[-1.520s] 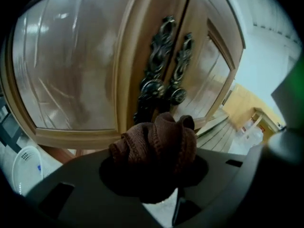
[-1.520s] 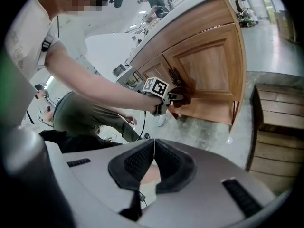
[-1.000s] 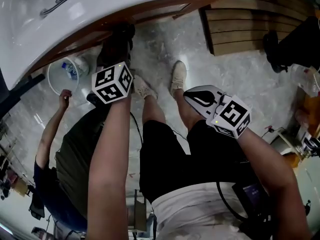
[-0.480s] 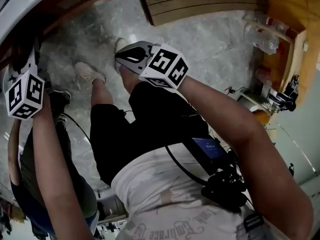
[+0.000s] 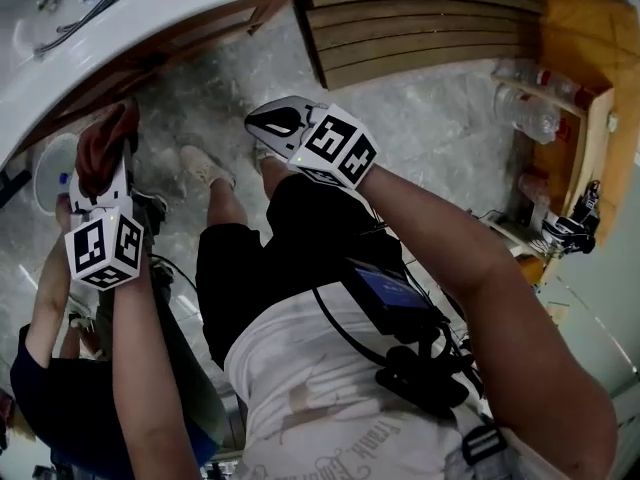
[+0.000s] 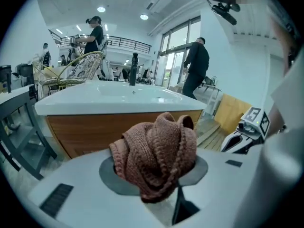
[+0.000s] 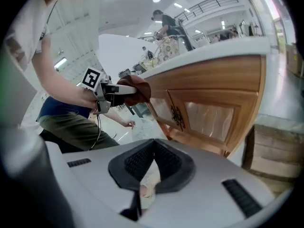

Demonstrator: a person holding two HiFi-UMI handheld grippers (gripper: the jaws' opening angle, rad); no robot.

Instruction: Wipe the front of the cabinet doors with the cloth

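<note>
- Progress: early days, I reckon. The cloth point(image 6: 159, 146) is in the left gripper point(image 6: 156, 177), held up by the cabinet point(image 7: 209, 77) front. I can't tell if it's actually touching the wood. No wiped patch shows on the doors point(image 7: 190, 110), so my guess is pretty much all the wiping is left.
- Left jaws: partly open and clamped on the bunched cloth, which bulges out above them.
- Right gripper point(image 7: 153, 148): jaws closed tip to tip with nothing in them, in front of the cabinet and well apart from the doors.
- Cloth: reddish-brown chunky knit with ribbed edges, crumpled into a soft lump.
- Doors: warm, glossy wood frames around pale frosted-looking panels point(image 7: 213, 117), with a dark ornate fitting between them.
- On the cabinet sits a smooth white top point(image 6: 118, 99) with rounded edges.
</note>
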